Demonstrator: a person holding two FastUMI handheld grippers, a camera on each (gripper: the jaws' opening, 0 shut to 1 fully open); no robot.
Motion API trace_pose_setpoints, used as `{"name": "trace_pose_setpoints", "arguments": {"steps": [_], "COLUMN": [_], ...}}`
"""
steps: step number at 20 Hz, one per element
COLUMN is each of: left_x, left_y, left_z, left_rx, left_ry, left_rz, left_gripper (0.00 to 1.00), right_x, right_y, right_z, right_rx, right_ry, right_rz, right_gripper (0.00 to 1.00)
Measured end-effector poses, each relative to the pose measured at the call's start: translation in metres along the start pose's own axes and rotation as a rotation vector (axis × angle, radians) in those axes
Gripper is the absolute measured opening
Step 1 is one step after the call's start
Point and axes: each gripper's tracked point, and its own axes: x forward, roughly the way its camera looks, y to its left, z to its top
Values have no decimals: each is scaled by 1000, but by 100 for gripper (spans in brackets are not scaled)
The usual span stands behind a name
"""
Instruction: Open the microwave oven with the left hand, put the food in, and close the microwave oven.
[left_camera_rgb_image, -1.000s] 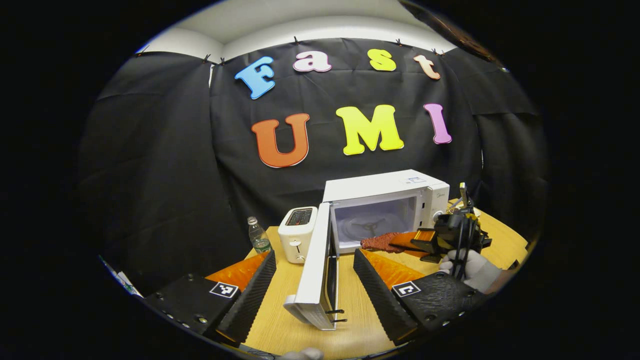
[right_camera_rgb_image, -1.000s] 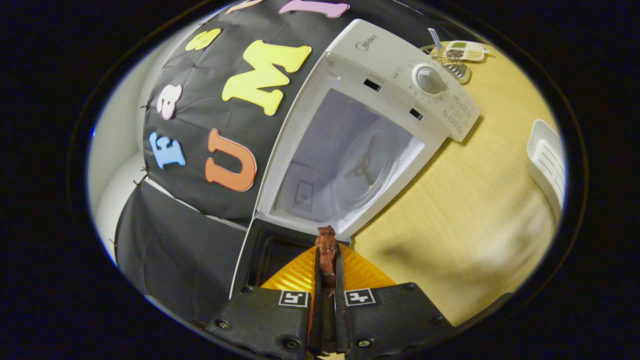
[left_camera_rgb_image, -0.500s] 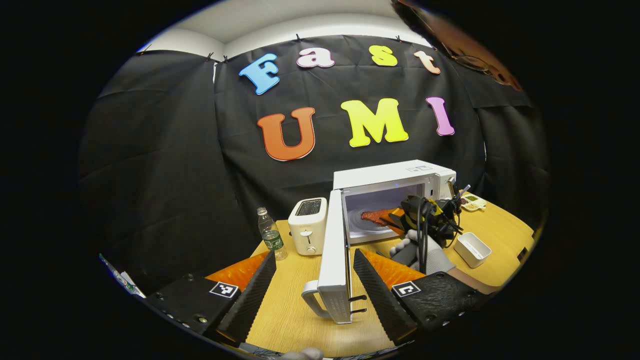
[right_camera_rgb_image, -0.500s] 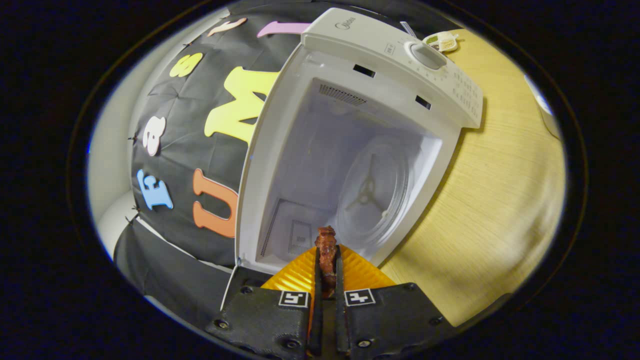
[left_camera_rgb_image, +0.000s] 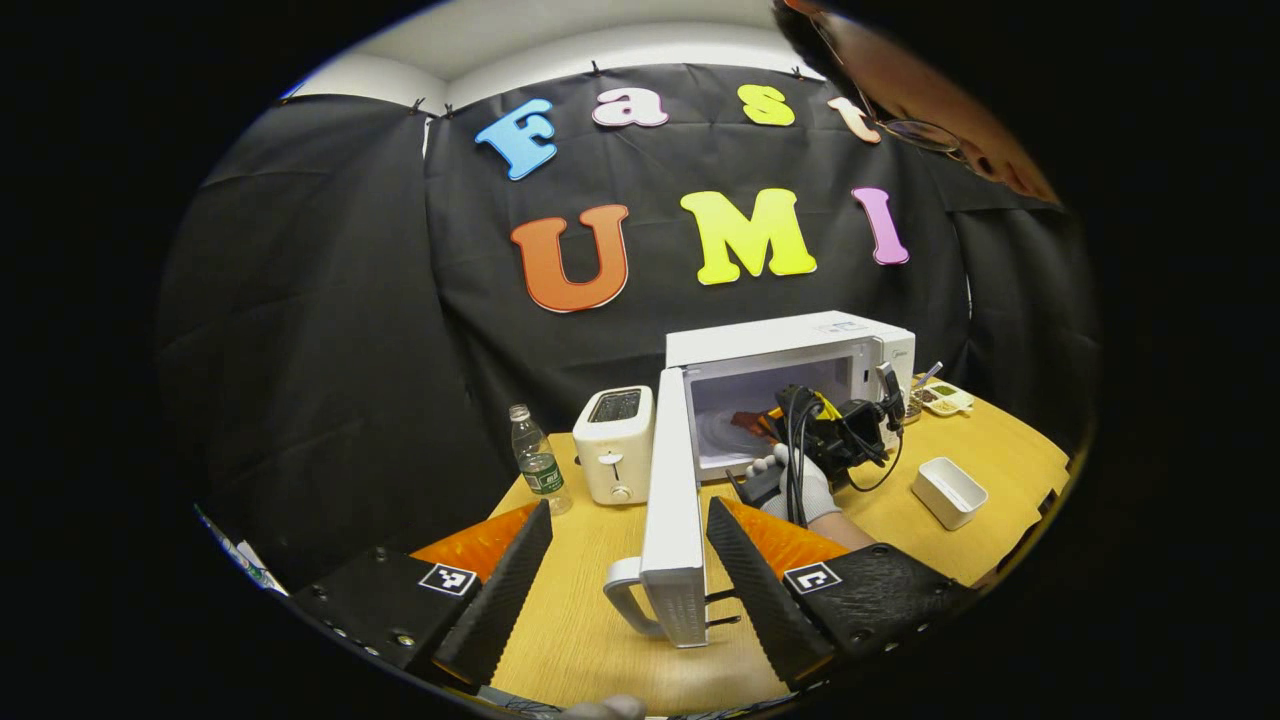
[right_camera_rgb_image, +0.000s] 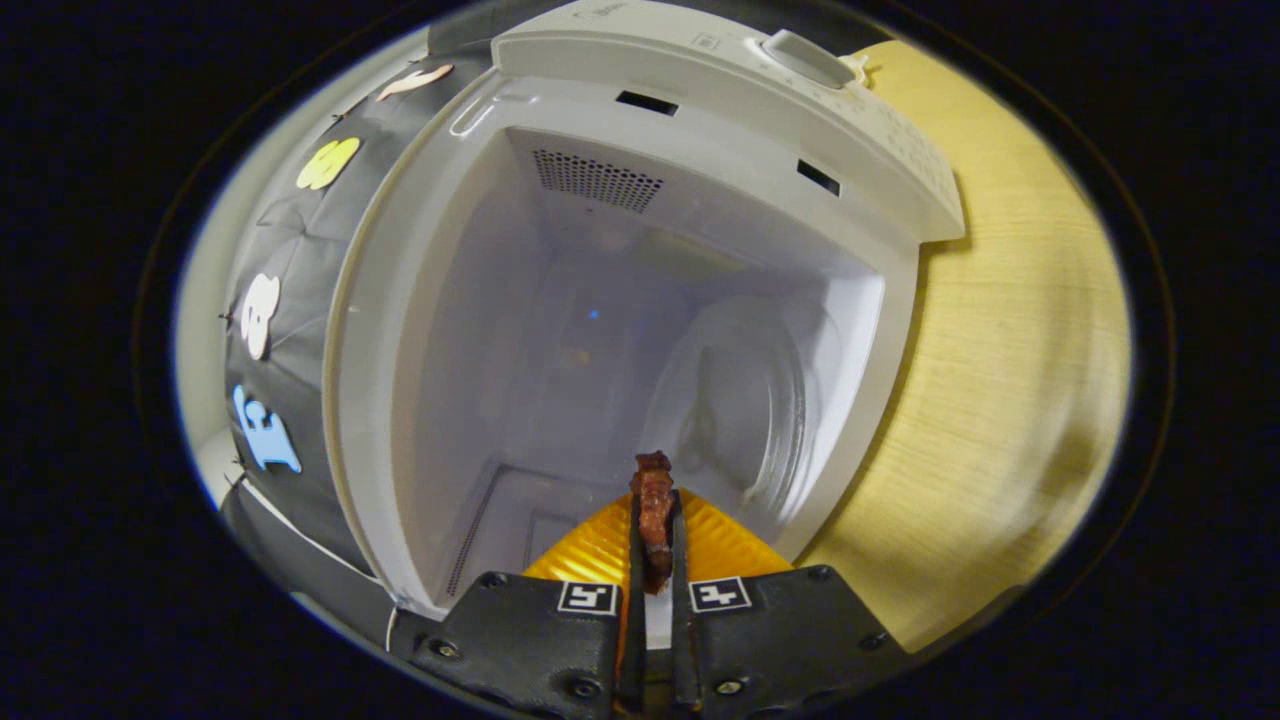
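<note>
The white microwave (left_camera_rgb_image: 790, 345) stands on the wooden table with its door (left_camera_rgb_image: 672, 520) swung wide open toward me. In the left gripper view my left gripper (left_camera_rgb_image: 628, 540) is open, its fingers either side of the door's edge and apart from it. Farther off, a gloved hand holds the right gripper (left_camera_rgb_image: 775, 420) with its tip inside the microwave's mouth. In the right gripper view the right gripper (right_camera_rgb_image: 653, 500) is shut on a reddish-brown strip of food (right_camera_rgb_image: 654, 515), which points into the cavity (right_camera_rgb_image: 620, 340) beside the glass turntable (right_camera_rgb_image: 735, 410).
A white toaster (left_camera_rgb_image: 614, 443) and a small water bottle (left_camera_rgb_image: 536, 470) stand left of the microwave. A white rectangular dish (left_camera_rgb_image: 948, 492) and a small tray of condiments (left_camera_rgb_image: 940, 398) lie on the table (left_camera_rgb_image: 590, 640) to its right.
The right gripper has carried the food forward from in front of the microwave into its mouth. The left gripper has drawn back a little and the open door looks edge-on.
</note>
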Motion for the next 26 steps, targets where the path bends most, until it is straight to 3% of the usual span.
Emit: {"name": "trace_pose_setpoints", "arguments": {"steps": [4, 5, 7, 8, 9, 10, 11, 13, 14, 15, 17, 18, 20, 24, 25, 26], "left_x": [2, 4, 3, 3, 3, 3, 3, 4, 3, 3, 2, 4, 5, 5, 4, 2], "left_y": [-2, -3, -3, -3, -2, -3, -3, -2, -2, -3, -4, -4, -4, -2, -1, 2], "left_z": [-2, -7, -13, -12, -11, -12, -12, -14, -13, -14, -12, -12, -12, -8, -5, -2], "left_rx": [0, 6, -2, -7, -12, -15, -15, -17, -21, -26, -34, -36, -43, -61, -70, -72], "left_ry": [-1, 6, 24, 26, 29, 28, 26, 27, 27, 28, 20, 17, 13, 0, -7, -10], "left_rz": [-3, -3, -7, -5, 0, 1, 4, 5, 6, 6, 9, 10, 11, 26, 24, 25], "left_gripper": [96, 96, 96, 96, 96, 95, 96, 96, 96, 95, 96, 96, 96, 96, 96, 96], "right_x": [17, 17, 17, 18, 17, 17, 16, 14, 13, 11, 8, 5, 1, -20, -30, -43], "right_y": [-13, -12, -10, -11, -12, -13, -9, -8, -4, -1, 1, 2, 4, 12, 12, 15], "right_z": [2, 3, 2, 3, 5, 8, 12, 17, 15, 14, 16, 22, 31, 41, 43, 47], "right_rx": [-23, -58, -133, -156, -183, -205, -225, -310, -322, -350, -448, -499, -558, -618, -651, -685], "right_ry": [-35, -42, -36, -32, -35, -46, -62, -75, -72, -68, -68, -87, -104, -79, -65, -56], "right_rz": [-11, 0, -4, -6, -3, -6, 4, 0, 10, 23, 24, 13, 3, 17, 13, 15], "right_gripper": [15, 8, 7, 21, 23, 12, 14, 27, 46, 36, 51, 67, 88, 89, 100, 90]}}
